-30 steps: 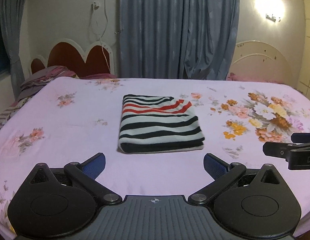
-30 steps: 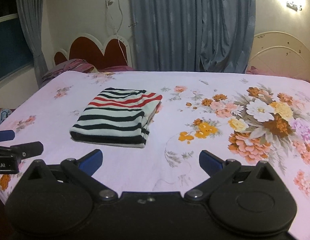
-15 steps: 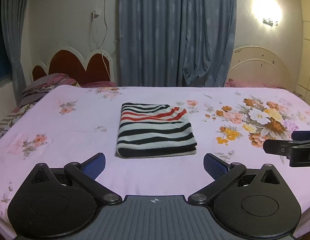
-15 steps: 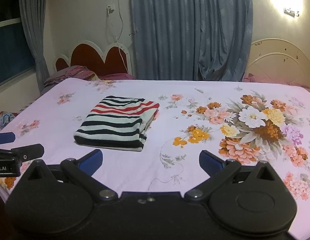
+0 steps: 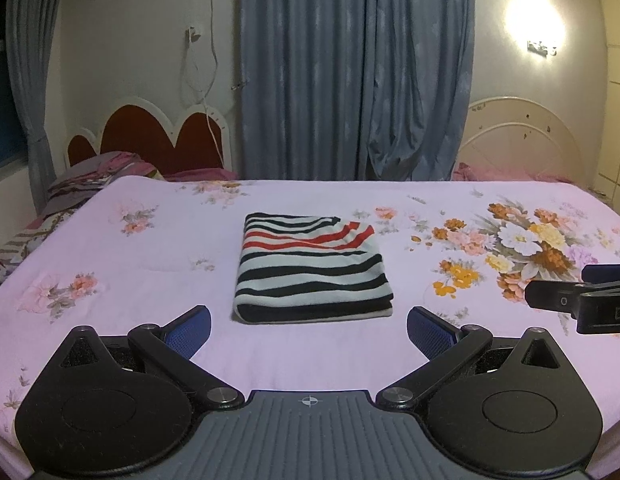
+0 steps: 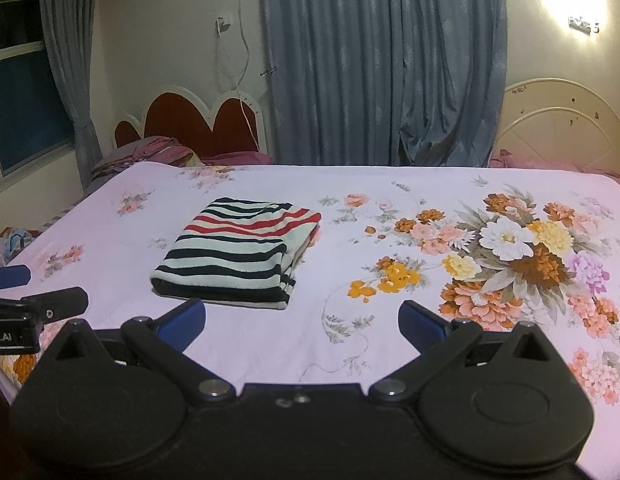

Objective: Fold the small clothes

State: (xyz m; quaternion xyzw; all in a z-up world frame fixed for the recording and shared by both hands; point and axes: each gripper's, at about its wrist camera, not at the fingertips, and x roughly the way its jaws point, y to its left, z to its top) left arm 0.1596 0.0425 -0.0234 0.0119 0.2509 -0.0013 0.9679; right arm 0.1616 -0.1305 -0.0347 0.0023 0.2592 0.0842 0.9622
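1. A wide bed covered by a pale pink sheet printed with orange, white and pink flowers (image 5: 130,264) (image 6: 390,344) was seen filling both views; its largest bouquet print lay toward the right edge.
2. Long grey-blue curtains (image 5: 350,72) (image 6: 382,60) were hung on the wall behind the far edge of the bed, with a red, white-trimmed scalloped headboard (image 5: 150,140) (image 6: 198,120) to their left and a cream arched headboard (image 5: 522,140) (image 6: 562,120) to their right.
3. A lit wall lamp (image 5: 540,46) (image 6: 584,24) was mounted high on the right.
4. A neatly folded rectangular garment with black, white and red stripes (image 5: 310,272) (image 6: 238,256) was laid flat on the sheet, near the middle of the bed and slightly left of it, well apart from every edge; its red stripes were turned toward the far edge. It was touched by neither gripper.
5. The left gripper (image 5: 309,328) (image 6: 14,292) was held near the front edge of the bed, directly in front of the garment, its blue-padded jaws spread wide with nothing between them.
6. The right gripper (image 6: 302,326) (image 5: 590,292) was held beside it near the same edge, to the right of the garment, its jaws likewise spread wide and empty.
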